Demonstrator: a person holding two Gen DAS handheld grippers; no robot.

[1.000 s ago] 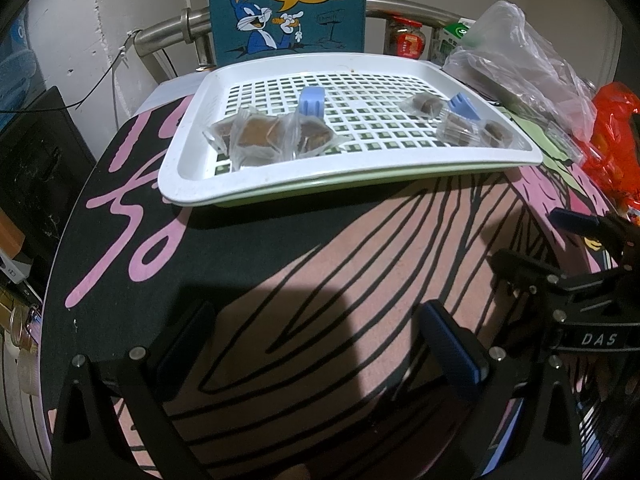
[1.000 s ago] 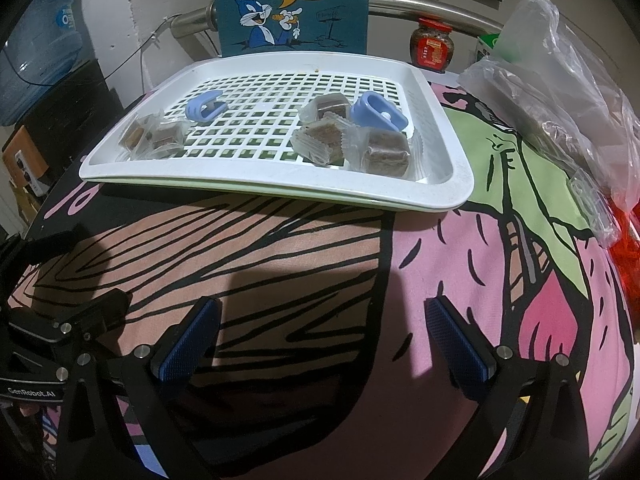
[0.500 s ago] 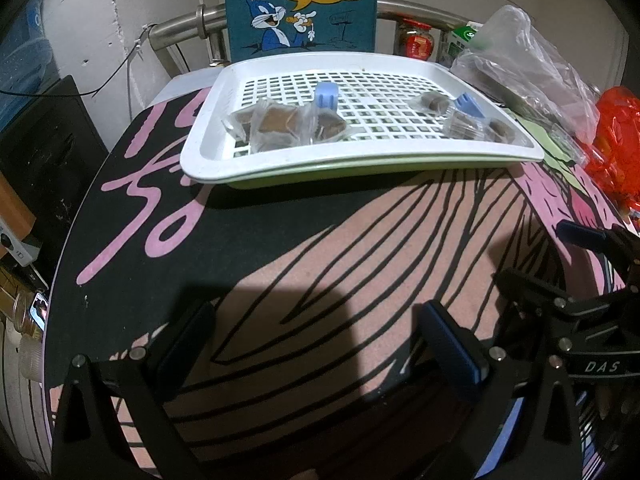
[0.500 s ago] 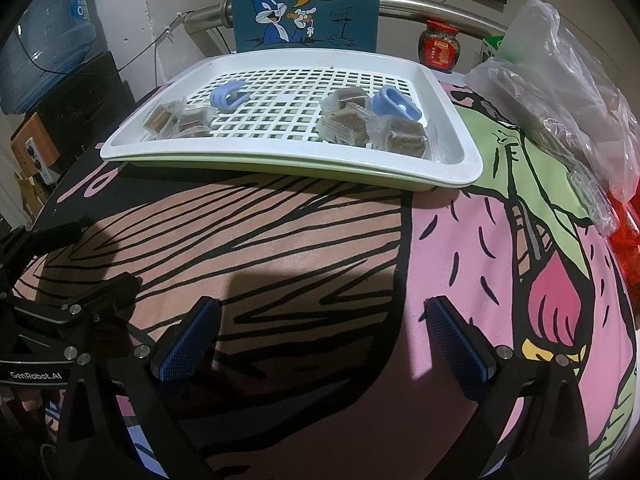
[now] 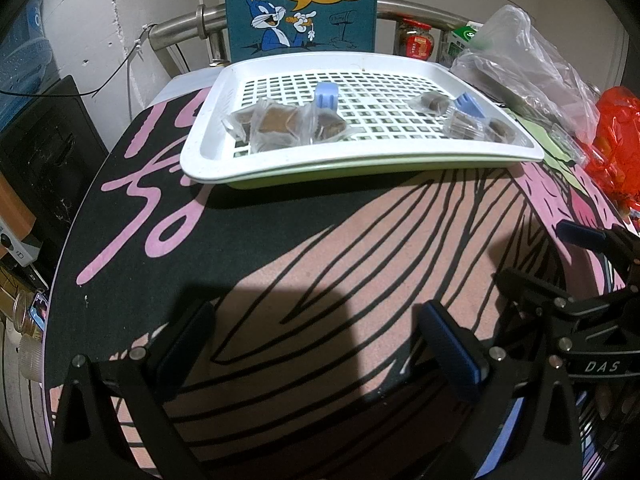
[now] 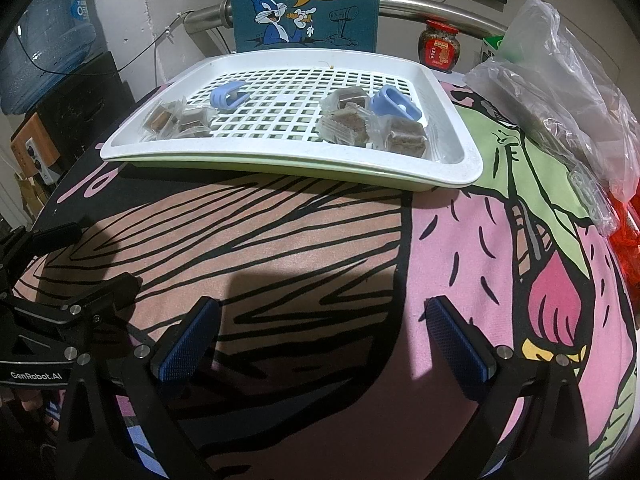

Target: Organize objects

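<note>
A white slotted tray (image 5: 208, 160) (image 6: 460, 160) rests on a green tray at the far side of the table. It holds two groups of wrapped brown snack packets (image 5: 280, 124) (image 6: 348, 124) and two light blue clips (image 5: 326, 96) (image 6: 394, 106). The second packet group (image 5: 472, 124) (image 6: 176, 120) and the other clip (image 5: 468, 104) (image 6: 226, 96) lie across the tray. My left gripper (image 5: 316, 344) and my right gripper (image 6: 320, 344) both hover open over the cartoon tablecloth, well short of the tray, with nothing between the fingers.
A Bugs Bunny poster (image 5: 300, 4) stands behind the tray. A clear plastic bag (image 6: 560, 80), a red-lidded jar (image 6: 438, 48) and an orange bag (image 5: 616, 140) sit at the right. A water bottle (image 6: 48, 32) stands off the table's left edge.
Both grippers have drawn back from the tray and risen a little, so the tray looks farther away. Nothing on the tray has moved.
</note>
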